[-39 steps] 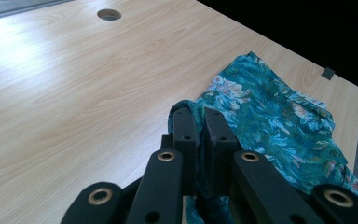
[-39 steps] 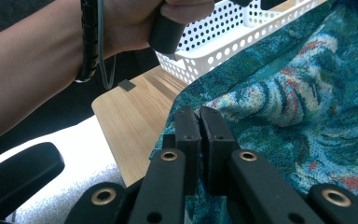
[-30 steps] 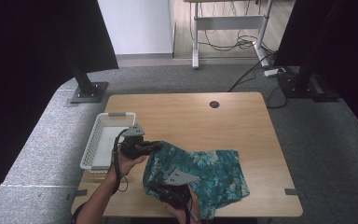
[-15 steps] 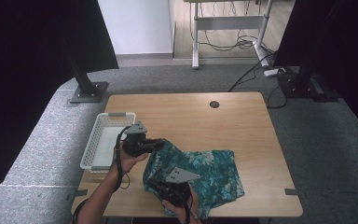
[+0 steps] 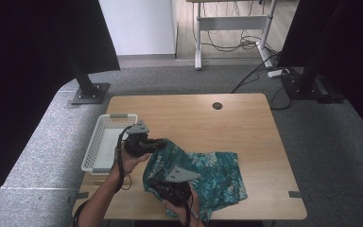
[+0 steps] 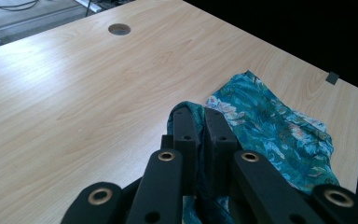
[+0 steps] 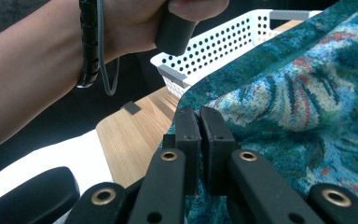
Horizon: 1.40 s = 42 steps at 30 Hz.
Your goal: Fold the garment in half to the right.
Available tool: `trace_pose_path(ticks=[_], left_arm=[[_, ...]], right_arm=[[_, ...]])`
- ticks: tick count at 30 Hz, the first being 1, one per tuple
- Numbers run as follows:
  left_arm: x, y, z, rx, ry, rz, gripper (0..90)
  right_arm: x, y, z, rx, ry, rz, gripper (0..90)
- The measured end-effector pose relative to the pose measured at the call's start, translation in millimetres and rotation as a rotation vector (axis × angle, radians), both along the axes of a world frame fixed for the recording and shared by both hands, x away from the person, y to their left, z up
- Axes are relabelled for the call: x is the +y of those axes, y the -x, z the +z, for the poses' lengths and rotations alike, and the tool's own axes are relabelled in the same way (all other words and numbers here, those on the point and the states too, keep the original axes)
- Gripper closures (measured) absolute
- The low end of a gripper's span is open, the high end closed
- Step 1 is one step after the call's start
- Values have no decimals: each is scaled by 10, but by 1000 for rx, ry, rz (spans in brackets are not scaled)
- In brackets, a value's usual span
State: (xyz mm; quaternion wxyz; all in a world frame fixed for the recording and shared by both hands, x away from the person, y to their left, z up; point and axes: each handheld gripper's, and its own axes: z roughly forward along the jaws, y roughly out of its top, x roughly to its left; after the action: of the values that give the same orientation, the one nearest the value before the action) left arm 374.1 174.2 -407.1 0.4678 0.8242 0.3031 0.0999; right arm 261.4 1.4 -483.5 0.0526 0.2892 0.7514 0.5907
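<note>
Matt woven floral cloth [image 5: 208, 172] lies on smooth wood-grain table [image 5: 194, 118].

The cloth [image 5: 208, 172] is teal with a pale blue, cream and red floral print; the table [image 5: 189, 116] is light woodgrain, the perforated basket [image 5: 105, 142] white, both grippers' jaws black

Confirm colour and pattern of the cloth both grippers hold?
Teal cloth with a pale floral print and reddish flecks; clearest in the right gripper view.

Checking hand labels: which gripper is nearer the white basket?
Left. The left gripper sits just beside the white basket; the right gripper is farther off, over the teal cloth.
</note>
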Motion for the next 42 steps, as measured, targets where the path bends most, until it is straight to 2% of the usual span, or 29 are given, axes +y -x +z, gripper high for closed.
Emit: trace_pose_path(ticks=[5, 11, 19, 26, 42], left_arm=[[115, -20, 36, -1, 10, 19, 841], [145, -30, -12, 12, 15, 22, 841], [104, -7, -55, 25, 24, 3, 841], [112, -12, -101, 48, 62, -8, 841], [196, 1, -165, 70, 117, -28, 841]], right_arm=[[107, -55, 57, -10, -3, 17, 867], [136, -72, 57, -8, -3, 20, 866], [44, -32, 19, -1, -5, 9, 866], [-40, -16, -6, 2, -8, -4, 866], [-146, 0, -73, 12, -19, -15, 866]])
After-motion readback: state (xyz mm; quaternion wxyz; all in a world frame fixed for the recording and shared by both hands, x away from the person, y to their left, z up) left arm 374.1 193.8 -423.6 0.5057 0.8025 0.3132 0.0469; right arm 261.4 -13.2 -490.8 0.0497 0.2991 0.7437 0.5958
